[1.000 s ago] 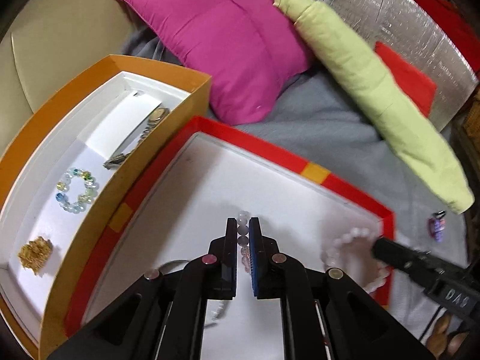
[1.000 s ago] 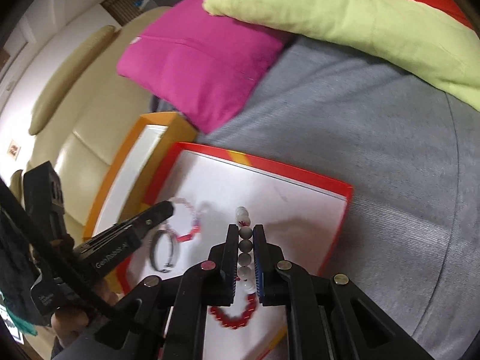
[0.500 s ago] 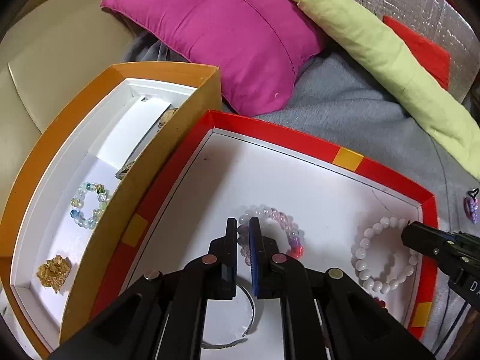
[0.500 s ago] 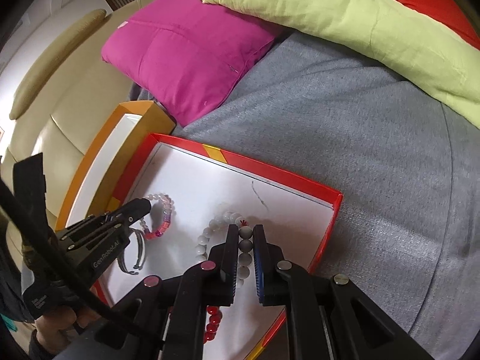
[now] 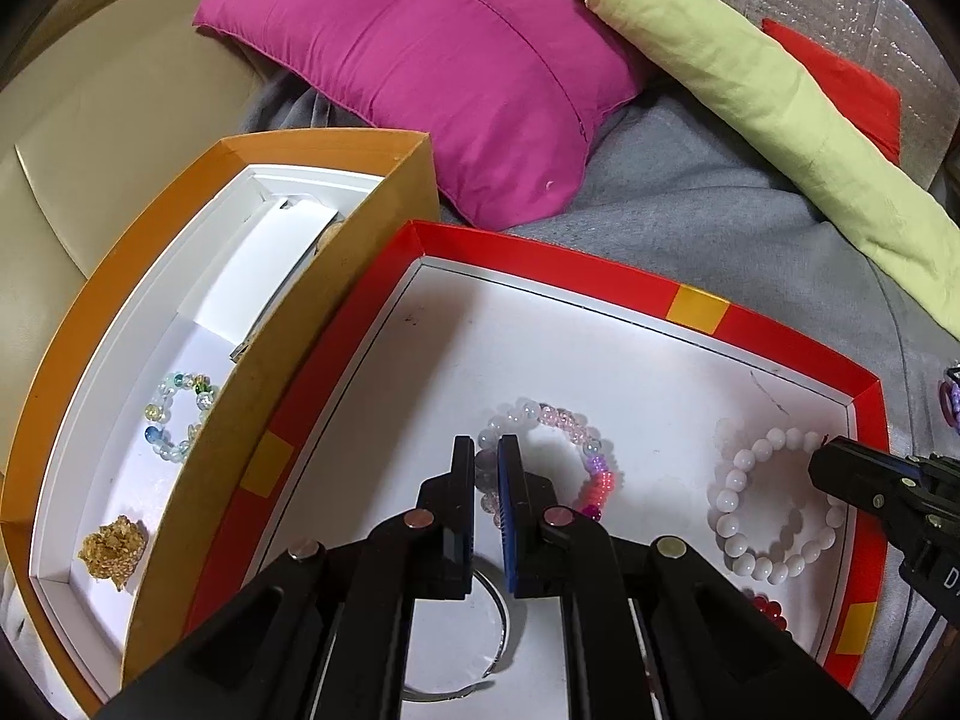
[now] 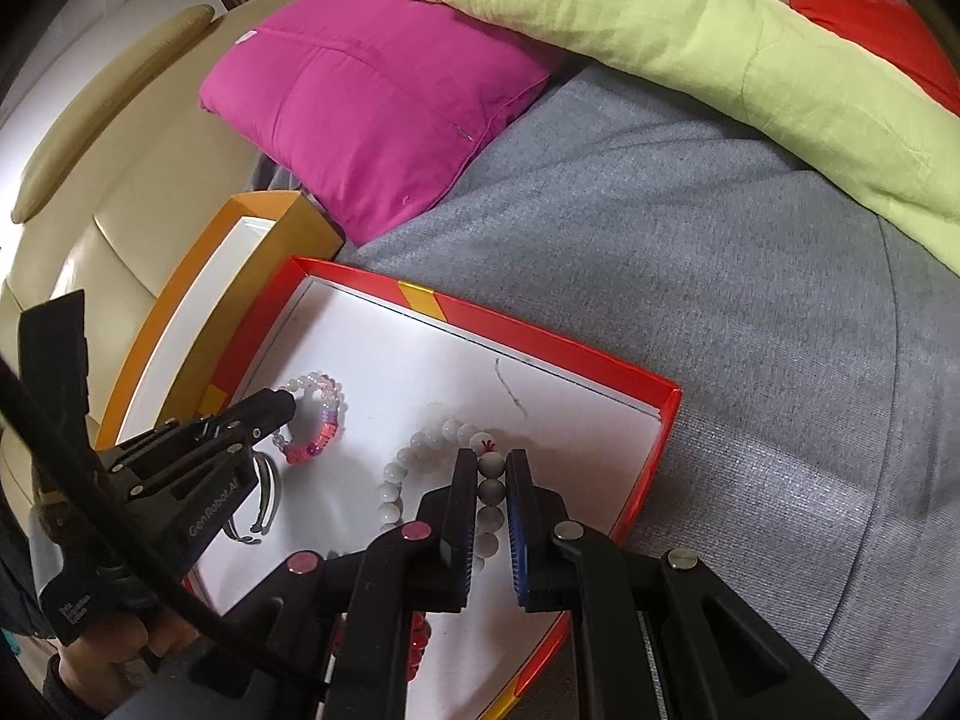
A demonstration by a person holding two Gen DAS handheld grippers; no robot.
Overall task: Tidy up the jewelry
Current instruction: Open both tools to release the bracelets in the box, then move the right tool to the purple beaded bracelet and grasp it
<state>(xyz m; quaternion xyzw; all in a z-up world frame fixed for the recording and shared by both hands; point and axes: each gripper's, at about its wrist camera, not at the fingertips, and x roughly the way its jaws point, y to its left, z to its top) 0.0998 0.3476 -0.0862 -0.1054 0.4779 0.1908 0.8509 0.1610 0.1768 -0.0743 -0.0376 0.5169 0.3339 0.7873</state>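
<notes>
Both views are fisheye, each looking forward and steeply down along the two fingers of its own hand-held gripper, whose black frame fills the lower middle of the frame. The left wrist view sits close above the red tray (image 5: 699, 309), which spreads across the lower right, with the orange box (image 5: 336, 294) at left and the magenta pillow (image 5: 456, 66) at top. The right wrist view looks from the tray's other side, a little farther back: the red tray (image 6: 651, 450) lies lower centre, the orange box (image 6: 204, 252) at left. Both share the tray, box, pillow, green bolster (image 5: 750, 96) and grey cover (image 6: 720, 276), and each catches the other hand-held gripper at its edge
</notes>
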